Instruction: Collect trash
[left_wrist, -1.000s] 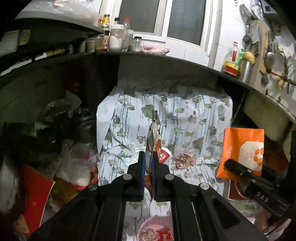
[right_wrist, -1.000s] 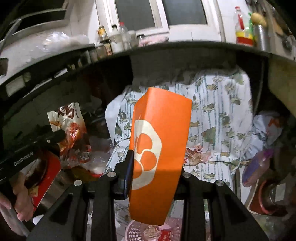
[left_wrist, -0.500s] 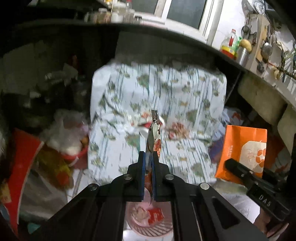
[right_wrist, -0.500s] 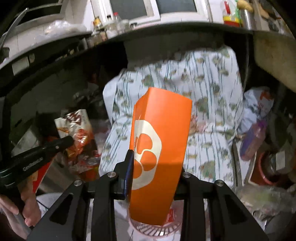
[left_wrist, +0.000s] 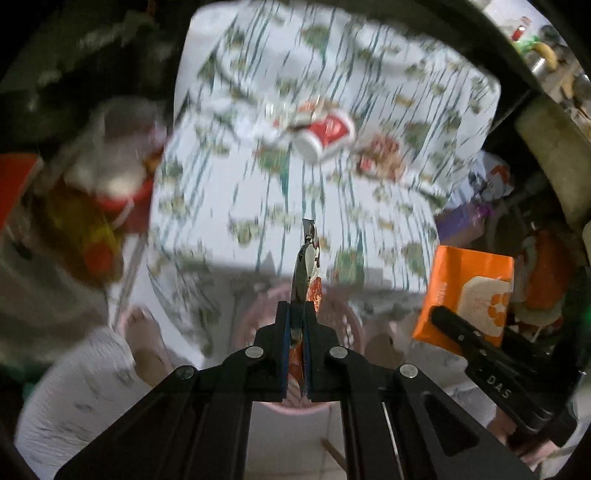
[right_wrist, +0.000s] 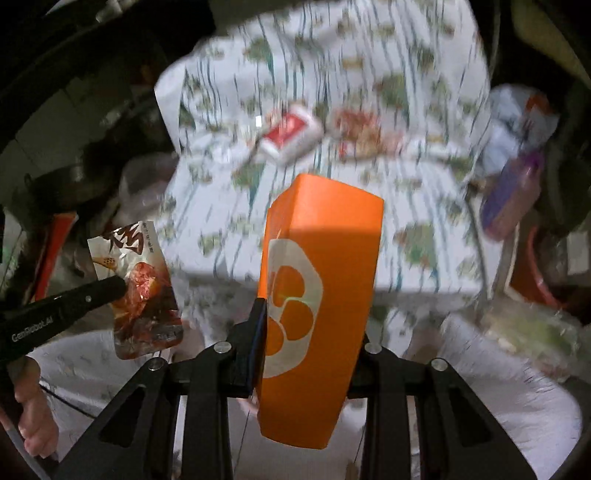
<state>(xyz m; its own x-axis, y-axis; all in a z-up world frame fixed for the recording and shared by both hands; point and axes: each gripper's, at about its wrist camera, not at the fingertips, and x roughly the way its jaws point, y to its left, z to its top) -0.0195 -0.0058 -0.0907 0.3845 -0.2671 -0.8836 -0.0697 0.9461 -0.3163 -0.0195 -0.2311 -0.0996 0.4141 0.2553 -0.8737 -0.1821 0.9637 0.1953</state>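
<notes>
My left gripper (left_wrist: 294, 317) is shut on a flat snack wrapper (left_wrist: 306, 273), seen edge-on, held above a pink perforated basket (left_wrist: 347, 321) on the floor. The wrapper (right_wrist: 142, 291) also shows face-on in the right wrist view, with red food print. My right gripper (right_wrist: 310, 325) is shut on an orange paper box (right_wrist: 325, 280) with a white paw logo; it also shows in the left wrist view (left_wrist: 469, 291). A red-and-white paper cup (left_wrist: 327, 134) and crumpled wrappers (left_wrist: 380, 155) lie on the patterned tablecloth (left_wrist: 229, 192).
The cloth-covered table (right_wrist: 424, 206) stands ahead. Clutter of bags and red containers (left_wrist: 110, 206) sits at left. A purple bottle (right_wrist: 513, 195) and bags are at right. The person's bare feet (left_wrist: 142, 332) and light trousers (right_wrist: 517, 391) are below. Both views are motion-blurred.
Both grippers have pulled back and tilted downward from the table, carrying wrapper and box. The pink basket now lies directly under the left gripper's wrapper.
</notes>
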